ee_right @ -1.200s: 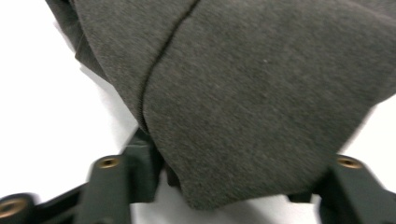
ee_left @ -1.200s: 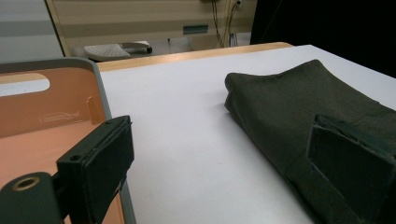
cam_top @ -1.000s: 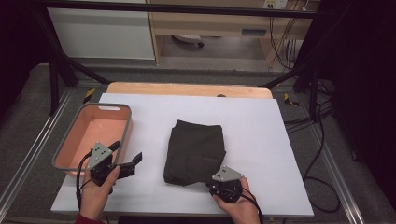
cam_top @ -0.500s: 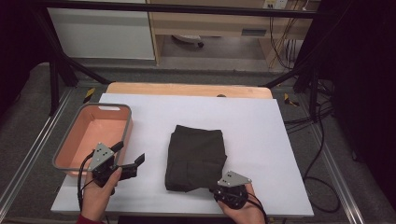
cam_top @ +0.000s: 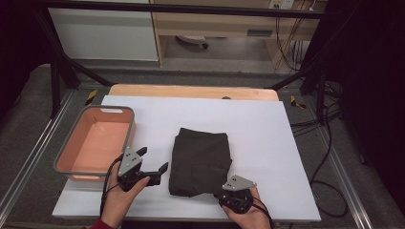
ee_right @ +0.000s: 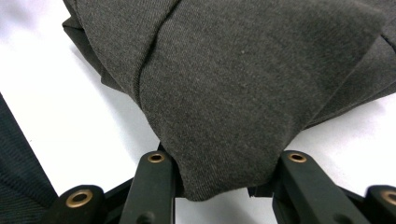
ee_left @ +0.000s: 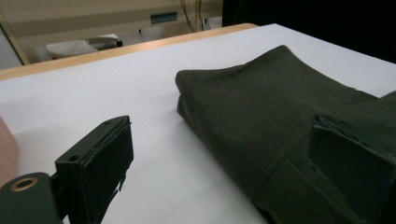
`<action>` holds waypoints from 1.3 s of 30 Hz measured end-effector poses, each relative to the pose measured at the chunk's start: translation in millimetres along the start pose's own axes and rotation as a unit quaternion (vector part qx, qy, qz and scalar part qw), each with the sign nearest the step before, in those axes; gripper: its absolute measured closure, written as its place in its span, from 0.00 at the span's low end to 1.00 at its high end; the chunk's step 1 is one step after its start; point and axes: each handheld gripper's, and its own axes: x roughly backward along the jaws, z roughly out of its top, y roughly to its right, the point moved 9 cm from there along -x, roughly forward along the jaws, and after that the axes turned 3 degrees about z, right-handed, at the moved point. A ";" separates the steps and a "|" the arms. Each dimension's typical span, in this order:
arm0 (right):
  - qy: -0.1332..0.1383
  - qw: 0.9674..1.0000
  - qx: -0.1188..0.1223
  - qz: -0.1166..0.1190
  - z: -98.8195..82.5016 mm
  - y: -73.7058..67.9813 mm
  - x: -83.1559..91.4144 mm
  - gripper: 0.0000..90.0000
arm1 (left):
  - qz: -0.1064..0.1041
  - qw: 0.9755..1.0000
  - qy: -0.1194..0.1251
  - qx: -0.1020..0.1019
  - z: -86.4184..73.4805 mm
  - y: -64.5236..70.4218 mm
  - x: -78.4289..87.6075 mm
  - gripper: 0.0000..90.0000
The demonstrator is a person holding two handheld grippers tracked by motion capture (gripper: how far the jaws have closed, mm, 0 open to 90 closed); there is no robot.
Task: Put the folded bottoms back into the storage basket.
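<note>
Lying flat on the white table point(cam_top: 267, 129) is a dark folded cloth point(cam_top: 200, 160), a bit toward the person's side and just right of the pink bin point(cam_top: 95, 143). From the high view you can see the whole cloth, the bin beside it and both hands at the near edge.

Down at the cloth's near right corner sits the right gripper point(cam_top: 228, 194). From up high its jaws are hidden under the grey plate and the hand. The right gripper view looks right along them: a thick bunch of cloth point(ee_right: 224, 93) is squeezed between the two black jaws, so this gripper point(ee_right: 223, 179) is clamped on the cloth.

Over on the other side, the left gripper point(cam_top: 154, 164) is near the cloth's left edge, between the bin and the cloth. Its jaws stand wide apart. In the left gripper view point(ee_left: 229, 168) one jaw is over the bare white table and the other is over the cloth point(ee_left: 271, 107). They press on nothing. That view also shows the cloth's folded layers from the side, which the high view cannot show. I cannot tell if the far jaw touches the cloth.
</note>
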 end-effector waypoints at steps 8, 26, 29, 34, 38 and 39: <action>-0.003 1.000 0.005 0.000 -0.7 -0.3 -1.2 0.76 | -0.016 1.000 -0.027 -0.005 5.4 16.9 -36.2 0.09; -0.007 1.000 0.009 0.002 -1.7 -1.0 -1.9 0.75 | -0.015 0.991 -0.123 0.059 1.7 -3.7 -128.4 0.14; -0.007 1.000 0.009 0.001 -1.8 -1.0 -2.0 0.75 | -0.030 0.986 -0.141 0.079 -6.5 -1.4 -134.0 0.12; -0.008 1.000 0.010 0.005 -2.0 -0.5 -2.3 0.75 | -0.045 0.983 -0.147 0.105 -11.5 0.0 -139.9 0.12; -0.008 1.000 0.008 0.005 -2.2 -0.8 -2.3 0.74 | -0.070 0.975 -0.154 0.142 -15.7 2.9 -145.6 0.13; -0.009 1.000 0.009 0.005 -2.3 -0.8 -2.3 0.74 | -0.080 0.974 -0.155 0.147 -16.8 4.7 -146.5 0.14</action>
